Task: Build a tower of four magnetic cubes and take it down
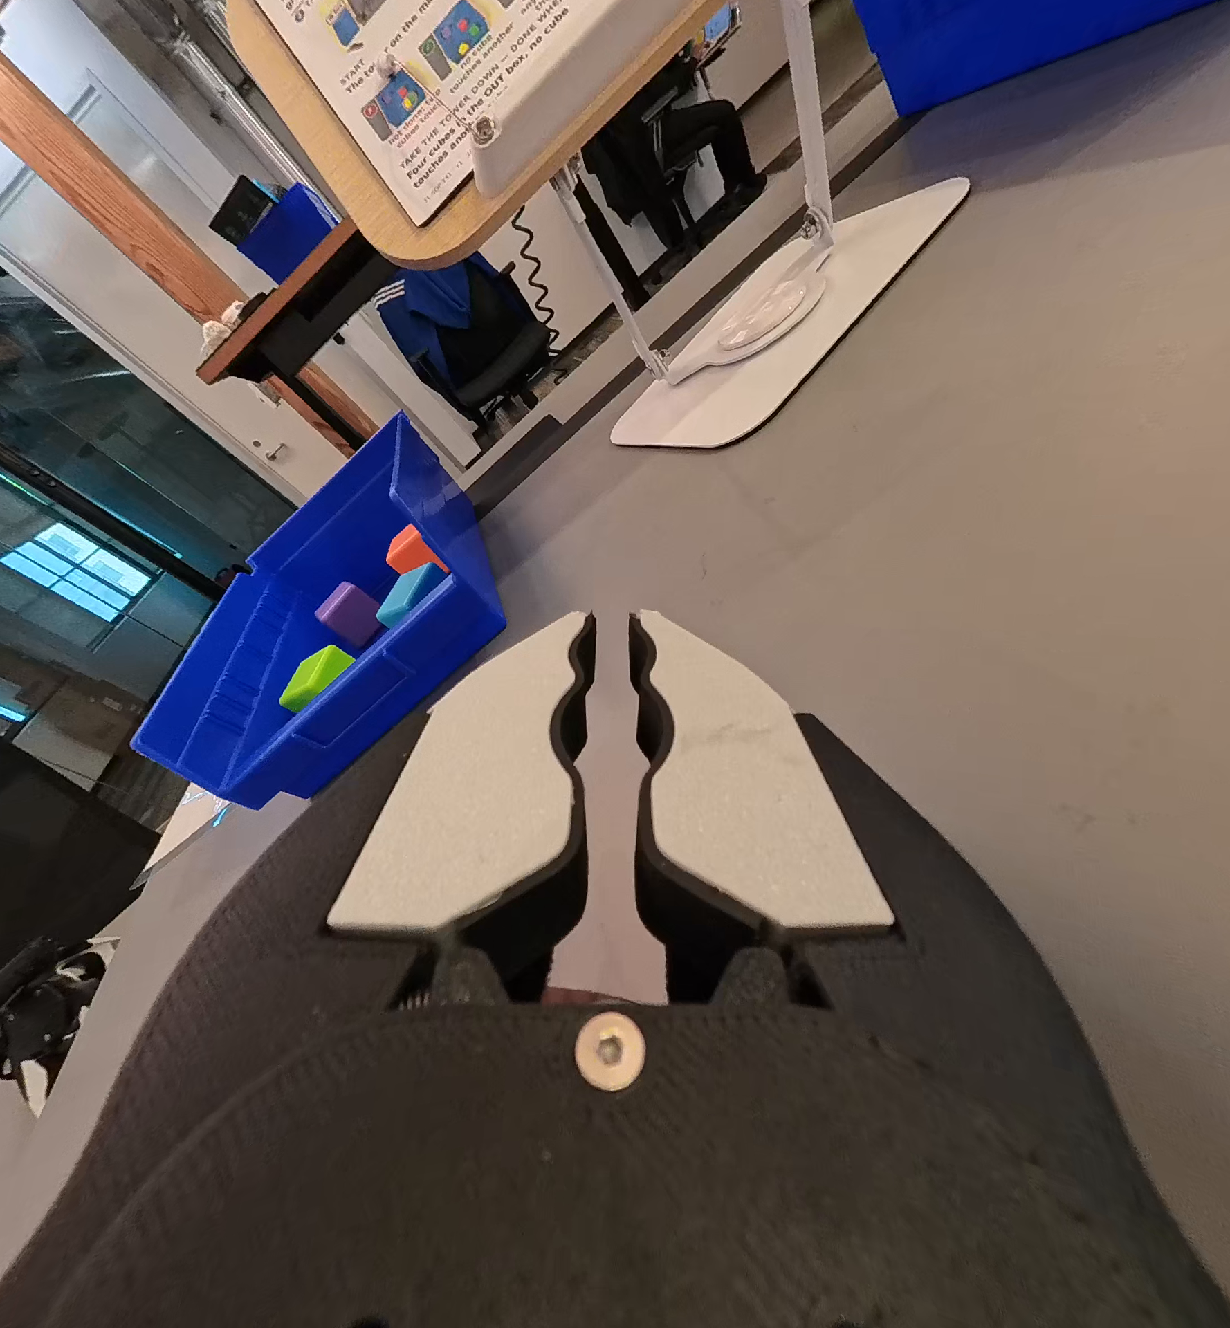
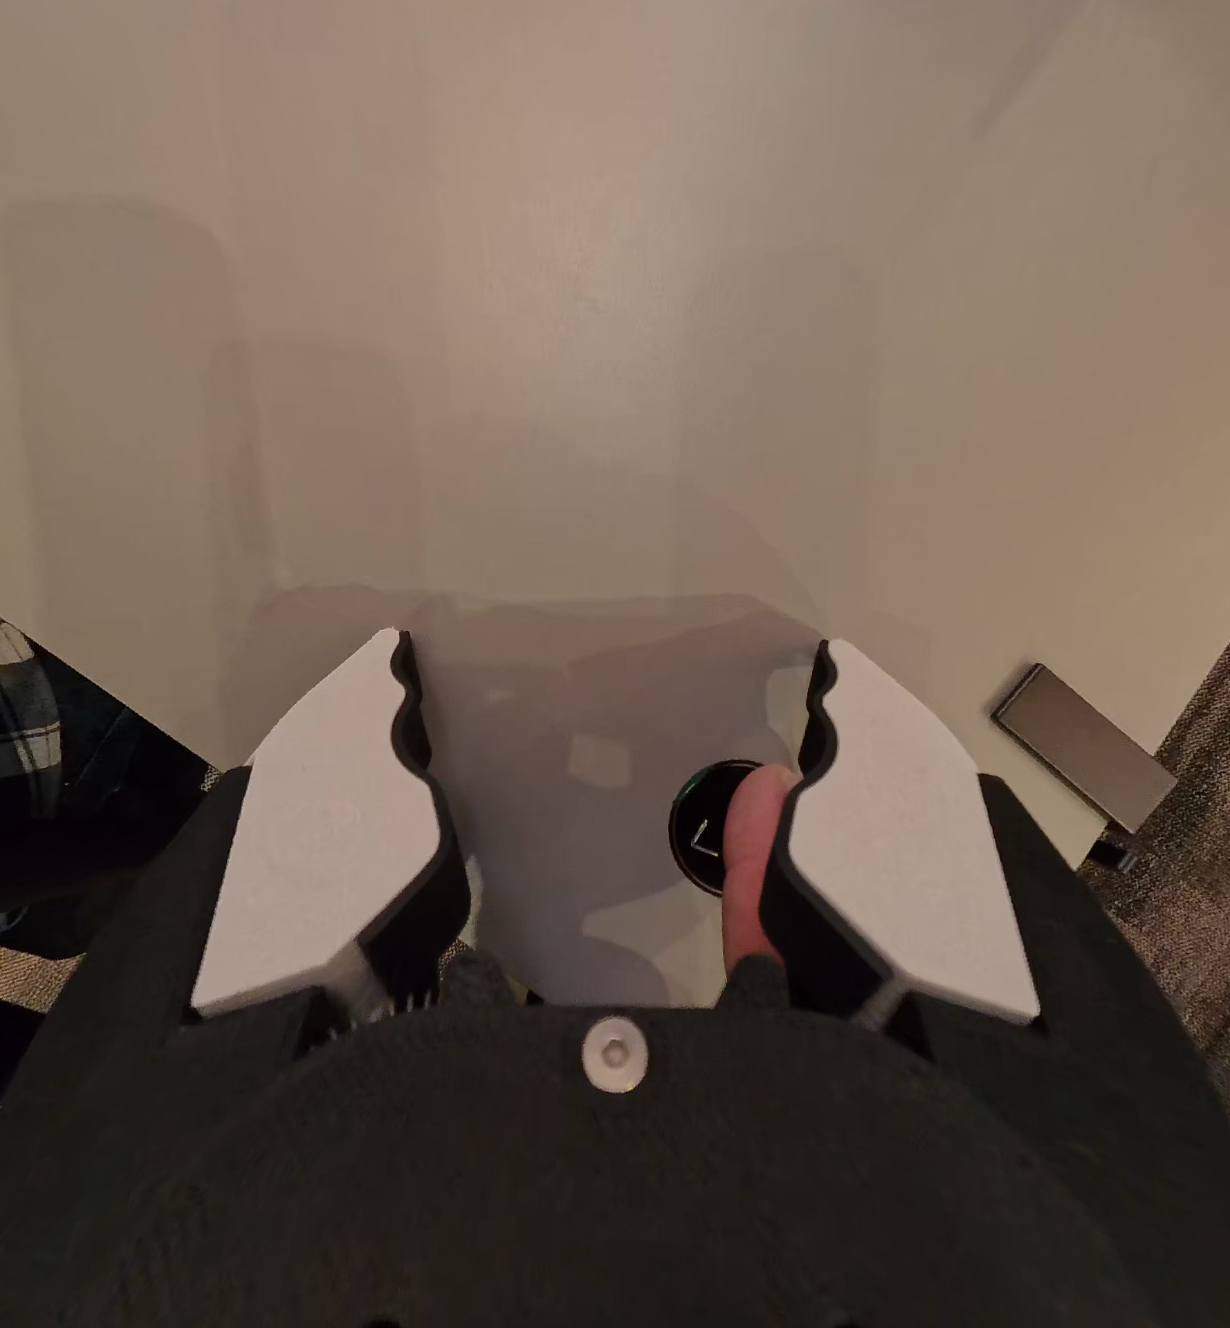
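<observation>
Cubes (image 1: 353, 611) in blue bin (image 1: 353, 726), left gripper (image 1: 611, 618) nearly closed, right gripper (image 2: 612, 639) wide

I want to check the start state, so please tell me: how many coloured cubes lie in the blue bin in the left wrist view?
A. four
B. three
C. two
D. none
A: the blue bin holds four cubes, orange, light blue, purple and green.
</observation>
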### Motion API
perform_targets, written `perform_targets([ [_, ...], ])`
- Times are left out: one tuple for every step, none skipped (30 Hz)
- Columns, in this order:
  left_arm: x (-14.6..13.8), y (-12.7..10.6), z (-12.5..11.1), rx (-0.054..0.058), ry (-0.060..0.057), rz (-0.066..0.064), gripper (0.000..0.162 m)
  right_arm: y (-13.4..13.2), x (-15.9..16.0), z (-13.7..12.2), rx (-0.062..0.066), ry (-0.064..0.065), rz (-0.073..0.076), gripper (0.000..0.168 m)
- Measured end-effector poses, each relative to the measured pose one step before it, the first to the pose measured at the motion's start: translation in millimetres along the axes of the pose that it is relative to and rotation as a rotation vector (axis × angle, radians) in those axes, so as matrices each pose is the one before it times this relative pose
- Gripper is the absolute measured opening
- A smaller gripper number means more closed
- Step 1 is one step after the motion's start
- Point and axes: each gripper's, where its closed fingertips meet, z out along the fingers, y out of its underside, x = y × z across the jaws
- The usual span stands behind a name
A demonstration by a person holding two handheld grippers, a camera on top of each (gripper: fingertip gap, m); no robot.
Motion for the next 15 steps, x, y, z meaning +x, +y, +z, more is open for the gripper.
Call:
perform_targets([
  [0.75,0.94,0.24,-0.0014,0.0007,0.0013,0.008,0.51,0.05,0.75,-0.0006,0.0008,0.0014,0.103],
  [0.73,0.87,0.19,-0.0008,0.0004,0.0017,0.008,0.49,-0.03,0.77,-0.0011,0.0012,0.0009,0.103],
  [0.34,0.60,0.00,0.0001,-0.0002,0.0000,0.008,0.41,0.01,0.56,0.0008,0.0003,0.0009,0.103],
  [0.12,0.53,0.02,0.0004,-0.0004,-0.0015,0.008,0.41,0.00,0.41,0.0020,-0.0005,0.0005,0.103],
  [0.19,0.50,-0.06,0.0001,-0.0007,-0.0014,0.008,0.38,0.21,0.20,0.0016,-0.0003,0.0011,0.103],
  [0.11,0.39,-0.06,0.0004,-0.0003,-0.0005,0.008,0.18,0.24,0.25,-0.0005,0.0003,0.0010,0.102],
  [0.04,0.26,-0.11,0.0002,0.0000,-0.0006,0.008,0.25,0.05,0.36,-0.0025,0.0002,-0.0006,0.102],
  [0.22,0.32,0.10,-0.0006,0.0006,0.0001,0.008,0.21,-0.01,0.14,-0.0025,0.0003,-0.0003,0.102],
  [0.36,0.28,0.02,-0.0012,0.0013,0.0019,0.008,0.10,0.02,0.10,-0.0026,0.0006,0.0007,0.102],
  [0.52,0.24,0.10,-0.0013,0.0015,0.0028,0.008,0.04,-0.04,0.14,-0.0028,0.0010,-0.0003,0.102],
  [0.26,0.01,-0.14,-0.0004,0.0011,0.0021,0.008,-0.02,-0.01,0.03,-0.0010,0.0006,-0.0004,0.102],
  [0.07,0.03,-0.15,0.0003,-0.0001,0.0005,0.008,0.03,-0.04,-0.04,0.0012,-0.0003,-0.0001,0.102],
  [-0.24,-0.10,-0.25,0.0009,-0.0003,-0.0011,0.008,0.16,-0.06,-0.15,0.0029,-0.0011,0.0000,0.102],
  [-0.24,-0.03,-0.19,0.0008,0.0000,-0.0020,0.008,0.01,-0.38,-0.30,0.0027,-0.0031,-0.0003,0.102],
  [-0.25,-0.04,-0.28,0.0009,-0.0002,-0.0017,0.008,-0.01,-1.17,-0.25,0.0008,-0.0058,-0.0046,0.102],
])
